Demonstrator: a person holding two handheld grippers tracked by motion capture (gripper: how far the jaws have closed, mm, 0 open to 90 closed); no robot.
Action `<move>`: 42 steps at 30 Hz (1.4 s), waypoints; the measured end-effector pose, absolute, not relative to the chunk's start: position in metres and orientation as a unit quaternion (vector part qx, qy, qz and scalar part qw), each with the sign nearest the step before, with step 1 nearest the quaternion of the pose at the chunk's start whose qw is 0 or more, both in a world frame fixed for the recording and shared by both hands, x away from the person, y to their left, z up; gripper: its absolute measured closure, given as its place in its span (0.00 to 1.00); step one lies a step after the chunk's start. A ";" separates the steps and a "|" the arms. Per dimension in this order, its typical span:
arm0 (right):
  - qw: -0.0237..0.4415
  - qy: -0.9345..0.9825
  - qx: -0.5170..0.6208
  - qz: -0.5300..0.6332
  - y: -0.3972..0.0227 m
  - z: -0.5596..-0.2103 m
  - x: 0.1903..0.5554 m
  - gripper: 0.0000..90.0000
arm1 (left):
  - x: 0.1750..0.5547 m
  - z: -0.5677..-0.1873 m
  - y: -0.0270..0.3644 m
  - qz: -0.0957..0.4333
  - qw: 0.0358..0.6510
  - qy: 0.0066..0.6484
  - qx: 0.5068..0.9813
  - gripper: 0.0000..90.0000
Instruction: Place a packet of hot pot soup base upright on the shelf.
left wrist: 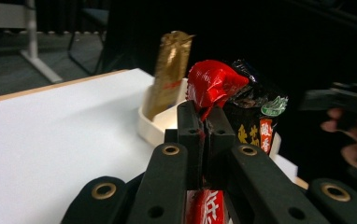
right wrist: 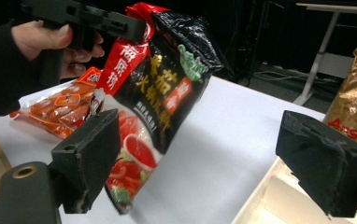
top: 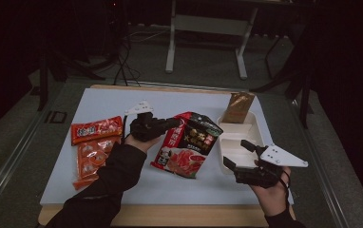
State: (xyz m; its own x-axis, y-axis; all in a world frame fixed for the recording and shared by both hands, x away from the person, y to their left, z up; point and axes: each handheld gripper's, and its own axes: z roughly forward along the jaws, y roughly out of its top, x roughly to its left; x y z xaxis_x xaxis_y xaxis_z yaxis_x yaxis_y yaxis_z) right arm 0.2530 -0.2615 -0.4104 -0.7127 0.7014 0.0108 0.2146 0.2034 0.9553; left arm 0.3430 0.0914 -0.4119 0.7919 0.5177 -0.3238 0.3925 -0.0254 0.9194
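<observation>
Black sleeves; matte blk two-jaw left gripper (top: 174,123) w/ brass rivets; right gripper (top: 236,154), grey triangular plates, thin blk cable.

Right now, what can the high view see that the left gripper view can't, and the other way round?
The high view alone takes in the orange snack packets at the table's left and the right hand-held gripper, jaws apart above the white tray. The left gripper view alone shows, close up, the left hand-held gripper pinching the crumpled red corner of the black-and-red bag. Both share that bag, the tray's wall and the gold packet standing in it.
</observation>
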 end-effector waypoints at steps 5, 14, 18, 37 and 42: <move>0.220 0.745 0.303 0.552 -0.257 -0.404 0.262 0.18 | 0.336 -0.411 0.088 0.032 0.640 0.298 0.707 0.98; 0.171 0.749 0.297 0.567 -0.245 -0.399 0.275 0.30 | 0.331 -0.413 0.082 0.008 0.678 0.287 0.677 0.98; 0.164 0.753 0.292 0.566 -0.240 -0.397 0.277 0.45 | 0.332 -0.415 0.079 0.000 0.684 0.284 0.672 0.98; 0.138 0.768 0.285 0.557 -0.240 -0.377 0.279 0.86 | 0.329 -0.421 0.073 -0.018 0.673 0.253 0.695 0.89; 0.141 0.777 0.272 0.549 -0.238 -0.374 0.280 0.87 | 0.327 -0.419 0.072 -0.003 0.666 0.246 0.704 0.73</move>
State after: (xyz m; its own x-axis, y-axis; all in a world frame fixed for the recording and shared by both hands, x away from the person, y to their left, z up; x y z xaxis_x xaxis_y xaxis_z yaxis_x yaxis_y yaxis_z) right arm 0.2798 -0.2382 -0.3739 -0.8126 0.5773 0.0802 0.2684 0.2485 0.9307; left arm 0.3269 0.0724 -0.4195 0.8785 0.3431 -0.3323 0.3511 0.0077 0.9363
